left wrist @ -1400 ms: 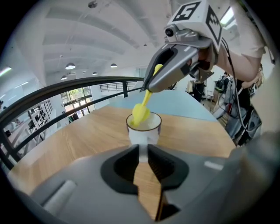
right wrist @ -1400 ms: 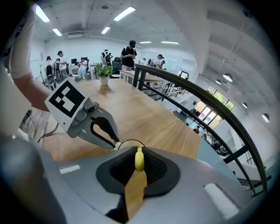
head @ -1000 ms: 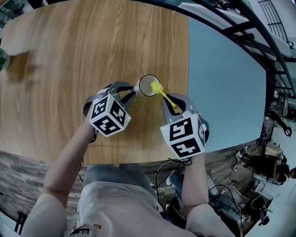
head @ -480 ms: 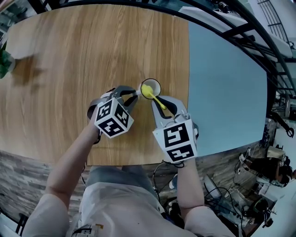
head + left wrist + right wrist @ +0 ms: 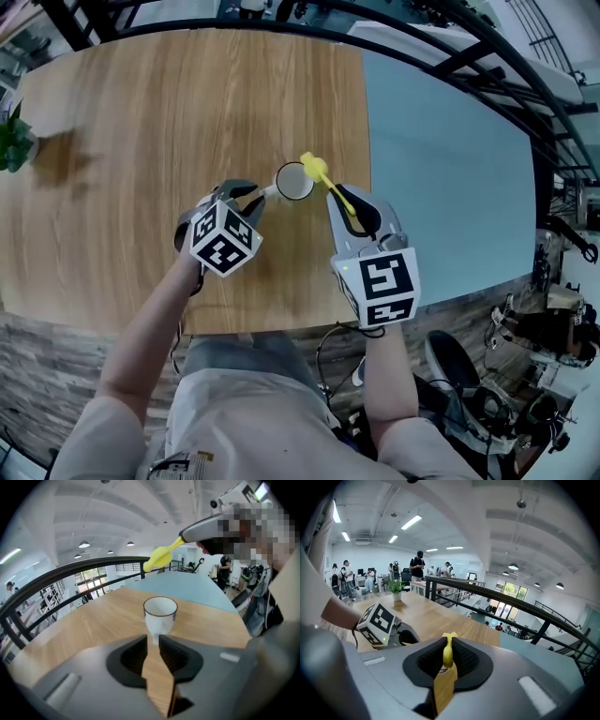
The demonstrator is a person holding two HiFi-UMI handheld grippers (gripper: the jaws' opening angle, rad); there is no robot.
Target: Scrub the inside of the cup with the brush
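At frame centre: brush (image 5: 314, 169) above cup (image 5: 294, 181) rim.
My left gripper (image 5: 265, 192) pinches the cup handle, right gripper (image 5: 349, 208) clamps the brush; I fear an off-centre plunge tipping the cup.

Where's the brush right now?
Head view: the brush runs from the right hand-held gripper to the right rim of the cup; left gripper view shows its head above the cup, not inside.

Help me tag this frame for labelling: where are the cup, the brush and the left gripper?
cup (image 5: 160, 619), left gripper view, on its white outer wall.
brush (image 5: 315, 170), head view, on its yellow head.
left gripper (image 5: 153, 641), left gripper view, midway between its jaws.
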